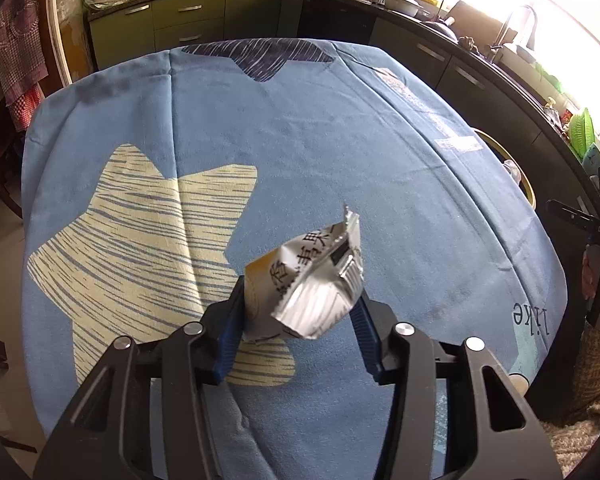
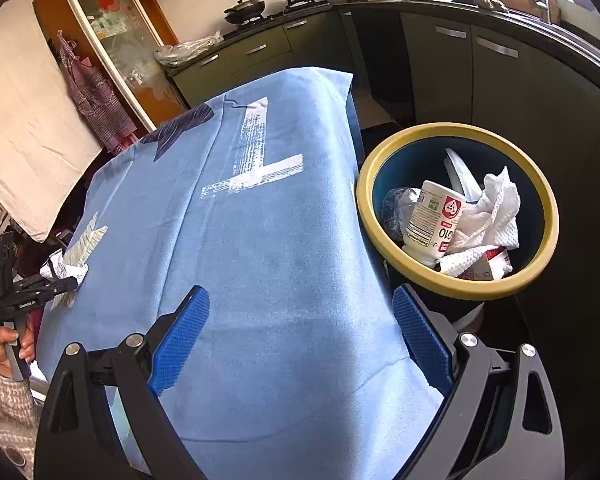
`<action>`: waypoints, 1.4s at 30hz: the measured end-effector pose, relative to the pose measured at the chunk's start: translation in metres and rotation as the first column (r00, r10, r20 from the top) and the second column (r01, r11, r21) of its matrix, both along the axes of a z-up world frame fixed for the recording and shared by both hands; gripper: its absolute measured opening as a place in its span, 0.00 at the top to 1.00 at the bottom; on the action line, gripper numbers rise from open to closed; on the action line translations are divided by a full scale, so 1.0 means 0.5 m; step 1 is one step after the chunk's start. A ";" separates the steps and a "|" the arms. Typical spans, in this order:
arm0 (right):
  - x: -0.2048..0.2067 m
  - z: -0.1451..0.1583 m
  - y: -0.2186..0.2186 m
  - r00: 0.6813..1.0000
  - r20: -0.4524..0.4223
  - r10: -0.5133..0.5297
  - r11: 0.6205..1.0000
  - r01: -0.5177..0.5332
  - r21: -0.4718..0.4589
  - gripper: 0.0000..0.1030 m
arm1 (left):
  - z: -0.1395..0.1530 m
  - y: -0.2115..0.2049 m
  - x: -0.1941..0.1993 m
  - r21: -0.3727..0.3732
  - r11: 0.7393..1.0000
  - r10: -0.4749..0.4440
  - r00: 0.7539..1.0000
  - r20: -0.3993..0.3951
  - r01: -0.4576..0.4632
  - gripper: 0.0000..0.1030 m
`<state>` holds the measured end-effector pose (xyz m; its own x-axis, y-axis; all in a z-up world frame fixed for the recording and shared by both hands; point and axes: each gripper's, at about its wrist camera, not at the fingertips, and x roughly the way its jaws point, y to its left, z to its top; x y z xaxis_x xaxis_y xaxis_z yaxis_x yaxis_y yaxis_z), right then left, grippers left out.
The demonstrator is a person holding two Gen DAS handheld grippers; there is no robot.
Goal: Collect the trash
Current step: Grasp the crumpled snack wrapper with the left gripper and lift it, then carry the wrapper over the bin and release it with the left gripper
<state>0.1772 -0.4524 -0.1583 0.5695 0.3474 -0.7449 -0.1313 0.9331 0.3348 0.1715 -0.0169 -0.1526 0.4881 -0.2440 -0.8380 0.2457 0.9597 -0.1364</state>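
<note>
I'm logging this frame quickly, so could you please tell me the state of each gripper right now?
Left gripper: shut on the crumpled wrapper, held above the blue tablecloth.
Right gripper: open, holding nothing.

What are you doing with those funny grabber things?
Picking up trash. The left gripper is pinching a crumpled silver wrapper above the blue tablecloth. The right gripper is open and holds nothing. Beside the table stands a bin with a yellow rim, already holding a white bottle and paper towel.
</note>
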 end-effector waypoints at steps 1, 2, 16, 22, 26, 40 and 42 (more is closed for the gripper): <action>-0.001 0.001 0.002 1.000 0.001 0.003 1.000 -0.003 -0.001 0.11 | 0.004 -0.001 -0.002 0.003 1.000 -0.001 1.000 0.010 0.001 0.56; -0.002 0.003 0.003 1.000 0.003 0.006 1.000 -0.006 -0.002 0.11 | 0.008 -0.003 -0.003 0.007 1.000 -0.003 1.000 0.019 0.002 0.57; -0.038 0.037 0.005 0.998 0.057 0.017 1.000 -0.017 -0.012 0.11 | 0.106 -0.068 -0.007 -0.025 0.994 -0.104 0.988 0.115 0.107 0.60; -0.095 0.068 -0.045 0.993 0.110 -0.043 0.999 0.043 0.009 0.11 | 0.166 -0.195 0.032 -0.021 0.962 -0.268 0.953 0.144 0.273 0.60; -0.138 0.080 -0.101 0.984 0.134 -0.116 0.993 0.116 0.005 0.11 | 0.188 -0.315 0.066 -0.010 0.922 -0.381 0.913 0.149 0.386 0.60; -0.254 0.035 -0.303 0.934 0.076 -0.349 0.937 0.346 0.054 0.11 | 0.118 -0.812 0.214 -0.059 0.754 -0.654 0.756 0.026 0.655 0.59; -0.264 0.029 -0.322 0.928 0.069 -0.365 0.930 0.362 0.062 0.11 | 0.089 -0.857 0.243 -0.056 0.753 -0.657 0.754 -0.005 0.656 0.59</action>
